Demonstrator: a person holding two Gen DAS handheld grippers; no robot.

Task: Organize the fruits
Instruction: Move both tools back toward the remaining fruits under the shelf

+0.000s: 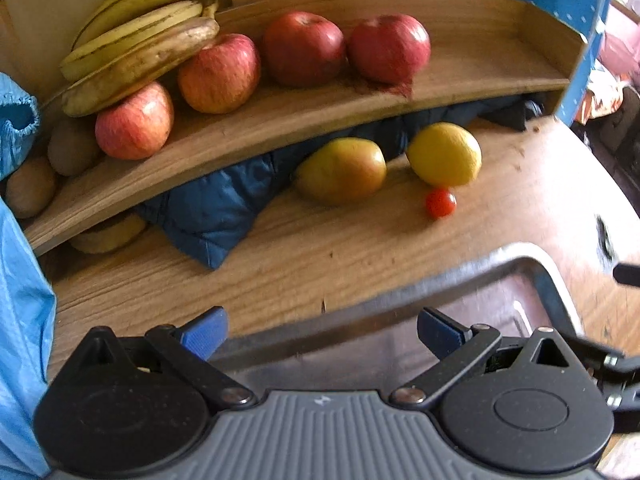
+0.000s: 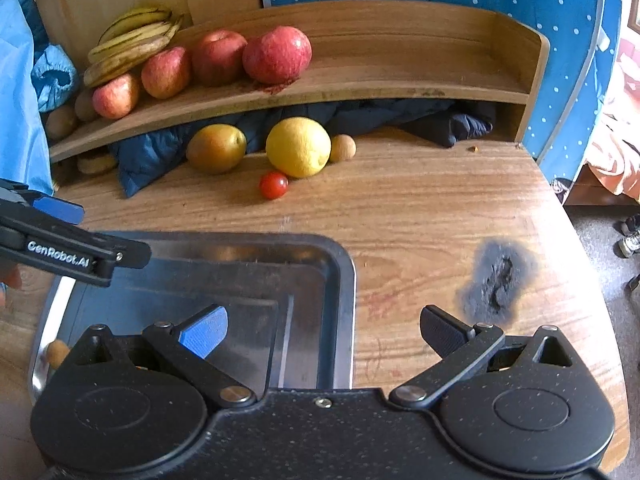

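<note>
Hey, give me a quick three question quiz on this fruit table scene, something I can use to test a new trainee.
1. True or false: the lemon sits on the shelf.
2. Which fruit lies closest to the cherry tomato? A banana bunch, B lemon, C apples.
3. Fill in: the left gripper and the right gripper are both ____.

Key: 1 false, it is on the table; 2 B; 3 open.
</note>
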